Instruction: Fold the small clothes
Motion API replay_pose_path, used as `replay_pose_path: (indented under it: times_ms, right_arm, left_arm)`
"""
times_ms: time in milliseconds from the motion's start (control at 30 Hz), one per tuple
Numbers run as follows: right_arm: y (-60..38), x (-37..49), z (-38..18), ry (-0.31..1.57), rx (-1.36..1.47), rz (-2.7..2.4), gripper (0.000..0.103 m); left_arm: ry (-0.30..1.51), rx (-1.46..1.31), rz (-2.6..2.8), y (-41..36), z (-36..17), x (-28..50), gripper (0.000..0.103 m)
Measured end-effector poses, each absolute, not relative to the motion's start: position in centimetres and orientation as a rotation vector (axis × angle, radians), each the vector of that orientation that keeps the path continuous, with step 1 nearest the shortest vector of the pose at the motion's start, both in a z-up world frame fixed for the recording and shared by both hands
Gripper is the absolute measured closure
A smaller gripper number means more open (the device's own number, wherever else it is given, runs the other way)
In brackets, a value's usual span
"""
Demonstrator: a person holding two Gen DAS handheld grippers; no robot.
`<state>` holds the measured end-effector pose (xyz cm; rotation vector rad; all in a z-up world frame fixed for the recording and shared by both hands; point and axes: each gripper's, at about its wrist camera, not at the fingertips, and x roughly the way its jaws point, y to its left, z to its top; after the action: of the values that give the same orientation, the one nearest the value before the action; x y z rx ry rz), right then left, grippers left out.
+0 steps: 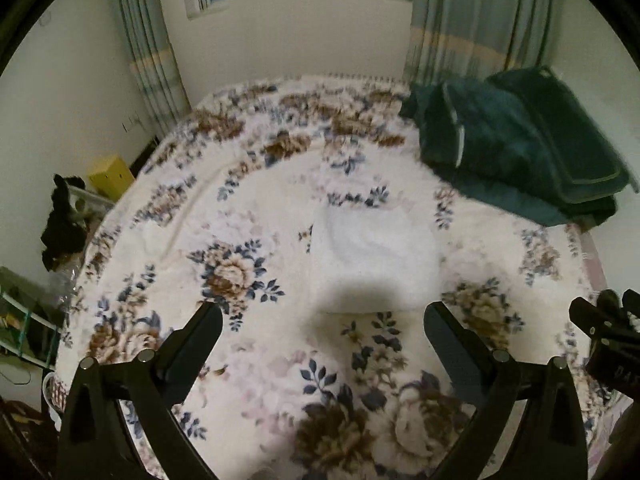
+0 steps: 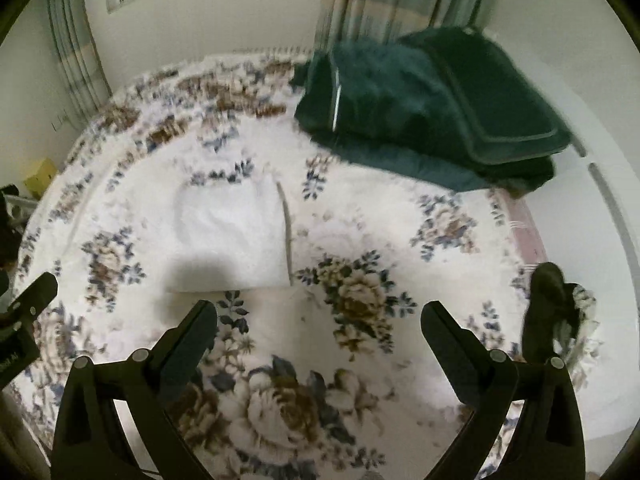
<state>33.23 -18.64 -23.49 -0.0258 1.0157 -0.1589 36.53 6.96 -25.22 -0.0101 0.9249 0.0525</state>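
Both grippers, left (image 1: 323,322) and right (image 2: 319,318), fingers apart, empty; folded white cloth (image 1: 370,256) blurred.

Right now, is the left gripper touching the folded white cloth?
Apart. Left wrist view: open left gripper hangs above the folded white cloth, empty.

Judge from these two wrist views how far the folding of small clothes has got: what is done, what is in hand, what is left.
Done: a white garment lies folded into a neat rectangle on the floral bedspread.

In hand: nothing. The left tool and right tool are both open, empty, and above the bed.

Left: possibly the dark and patterned bundle at the bed's right edge; it looks unfolded. The green blankets are already stacked.
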Motion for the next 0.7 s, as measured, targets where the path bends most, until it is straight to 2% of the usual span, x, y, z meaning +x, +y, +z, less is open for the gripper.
replay_pose_path:
  times_ms: [300, 700]
  right_arm:
    - [-18.5, 20.8, -10.6, 0.868, -0.058, -0.141, 0.000]
    - [-19.0, 11.2, -1.8, 0.761, -0.036, -0.123, 0.000]
  left_arm:
    - [0.815, -0.033, 0.038, 5.9, -15.0, 26.5, 0.000]
    - [0.698, -0.009, 0.019, 4.6, -8.1, 18.9, 0.000]
